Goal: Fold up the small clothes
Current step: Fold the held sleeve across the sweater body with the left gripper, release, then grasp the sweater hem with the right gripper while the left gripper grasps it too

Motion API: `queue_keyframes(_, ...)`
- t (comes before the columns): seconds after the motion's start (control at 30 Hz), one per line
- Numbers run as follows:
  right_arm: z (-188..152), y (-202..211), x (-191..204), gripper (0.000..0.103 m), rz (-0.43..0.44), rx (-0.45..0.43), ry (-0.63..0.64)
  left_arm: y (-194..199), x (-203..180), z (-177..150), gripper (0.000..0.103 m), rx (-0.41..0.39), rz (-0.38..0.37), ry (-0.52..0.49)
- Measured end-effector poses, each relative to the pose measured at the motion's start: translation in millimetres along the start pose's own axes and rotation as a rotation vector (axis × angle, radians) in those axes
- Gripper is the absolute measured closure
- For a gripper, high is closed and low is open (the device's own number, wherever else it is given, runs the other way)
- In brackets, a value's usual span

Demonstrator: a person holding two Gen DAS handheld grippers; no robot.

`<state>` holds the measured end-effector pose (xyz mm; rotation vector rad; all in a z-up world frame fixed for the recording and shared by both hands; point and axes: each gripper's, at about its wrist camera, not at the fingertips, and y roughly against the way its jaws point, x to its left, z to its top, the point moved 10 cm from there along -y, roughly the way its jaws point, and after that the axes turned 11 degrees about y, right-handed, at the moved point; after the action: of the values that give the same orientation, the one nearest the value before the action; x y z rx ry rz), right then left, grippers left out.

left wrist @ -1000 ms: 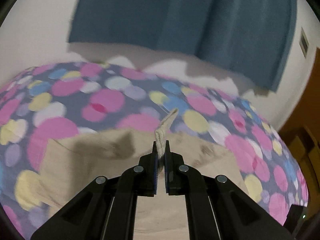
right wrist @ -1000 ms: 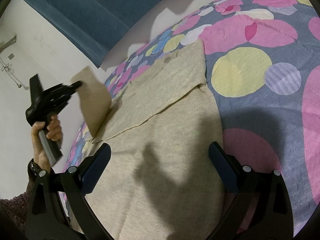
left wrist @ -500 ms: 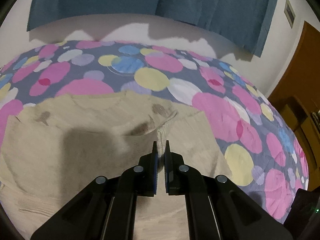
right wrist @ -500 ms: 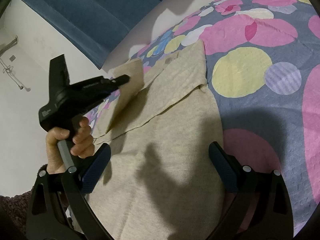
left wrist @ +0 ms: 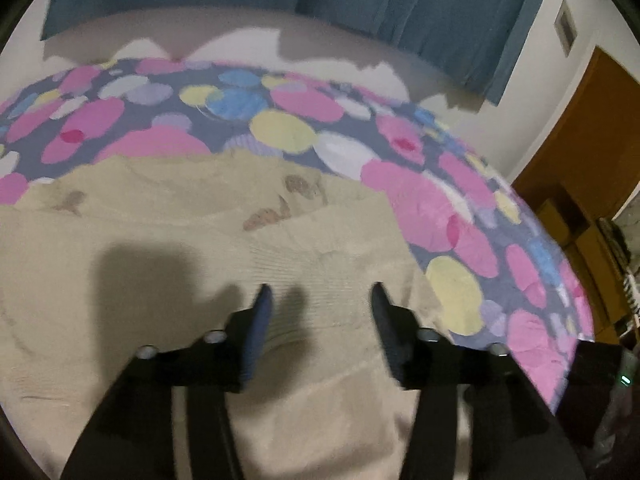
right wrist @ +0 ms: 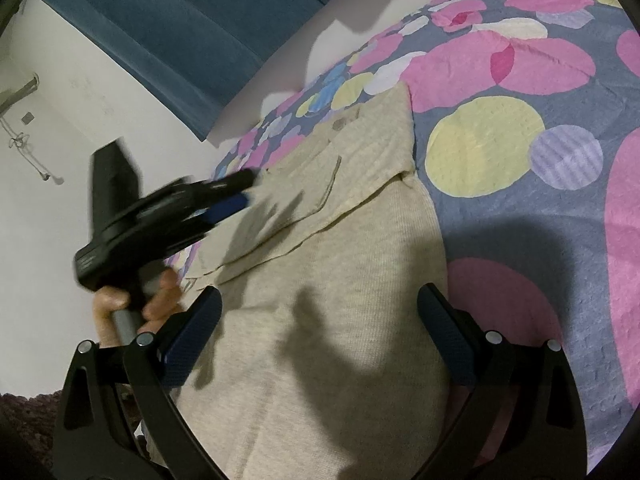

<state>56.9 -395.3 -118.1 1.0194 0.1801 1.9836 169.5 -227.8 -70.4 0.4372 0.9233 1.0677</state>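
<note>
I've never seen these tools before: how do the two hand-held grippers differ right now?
The left hand-held gripper hovers over the folded-in sleeve part of the beige sweater; the right hand-held gripper hovers over its plain body. The left looks motion-blurred, the right sharp. Both are open and empty.

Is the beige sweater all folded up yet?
Not yet. One sleeve already lies folded across the beige sweater. Nothing is in hand: the left gripper and right gripper are both open. The body isn't folded up small yet.
</note>
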Motion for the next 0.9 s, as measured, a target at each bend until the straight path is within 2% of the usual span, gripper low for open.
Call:
queue_keyframes(0.1,0,2,1,0.005,-0.012,0.010,0.003,36,31,5,0.045,-0.037,0.011,0.031)
queue_keyframes(0.17,3,6,0,0.005,-0.043,0.012,-0.021,58,67,6,0.045,-0.059,0.055,0.049)
queue_keyframes(0.3,33,20,23,0.005,0.005,-0.067,-0.042,93,156,4,0.045,-0.093,0.194,0.105)
queue_keyframes(0.4,54,6,36,0.007,-0.008,-0.056,-0.020,109,217,-1,0.045,-0.108,0.319,0.139)
queue_keyframes(0.47,67,-18,42,0.015,-0.001,-0.025,-0.023,114,248,-7,0.045,-0.102,0.366,0.182)
queue_keyframes(0.53,72,-41,37,0.031,-0.024,0.022,-0.046,116,266,-11,0.046,-0.100,0.386,0.213)
queue_keyframes(0.7,73,-97,9,0.042,-0.129,0.141,-0.137,109,280,-19,0.045,-0.079,0.395,0.243)
queue_keyframes(0.77,68,-111,2,0.047,-0.130,0.167,-0.166,108,283,-22,0.045,-0.075,0.400,0.245)
queue_keyframes(0.87,61,-121,5,0.062,-0.126,0.190,-0.156,108,285,-23,0.045,-0.075,0.400,0.249)
queue_keyframes(0.9,60,-124,6,0.073,-0.135,0.200,-0.136,108,286,-22,0.045,-0.076,0.402,0.249)
